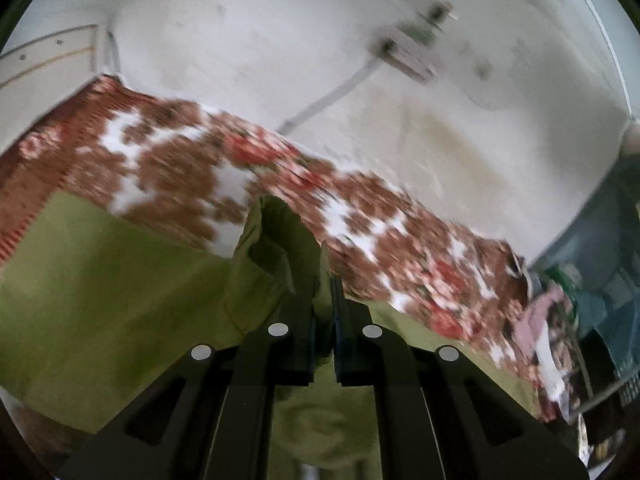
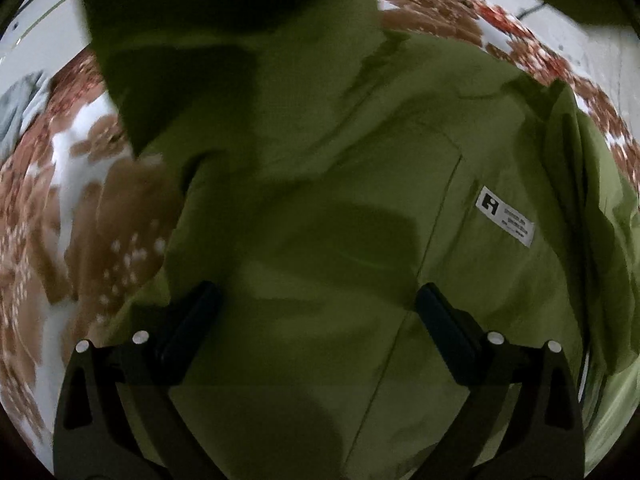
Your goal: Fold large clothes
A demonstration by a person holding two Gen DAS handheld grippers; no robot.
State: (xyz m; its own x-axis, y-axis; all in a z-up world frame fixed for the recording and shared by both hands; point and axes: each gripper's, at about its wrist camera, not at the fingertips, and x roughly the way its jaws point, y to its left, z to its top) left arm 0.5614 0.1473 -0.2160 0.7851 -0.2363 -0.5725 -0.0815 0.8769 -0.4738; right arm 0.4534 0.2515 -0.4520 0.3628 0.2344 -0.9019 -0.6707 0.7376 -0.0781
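An olive-green garment [image 1: 100,280] lies spread on a bed with a brown, red and white floral cover [image 1: 180,168]. My left gripper [image 1: 322,300] is shut on a bunched fold of the green garment, which sticks up between the fingers. In the right wrist view the green garment [image 2: 340,200] fills most of the frame, with a white label [image 2: 508,216] and a seam down its middle. My right gripper [image 2: 318,296] is open and empty, its fingers wide apart just above the cloth.
A white wall [image 1: 280,40] with a cable and a mounted fitting [image 1: 404,52] stands behind the bed. A pile of mixed items [image 1: 560,320] lies at the right. The floral cover [image 2: 80,220] and a grey cloth [image 2: 20,112] show at the left of the right wrist view.
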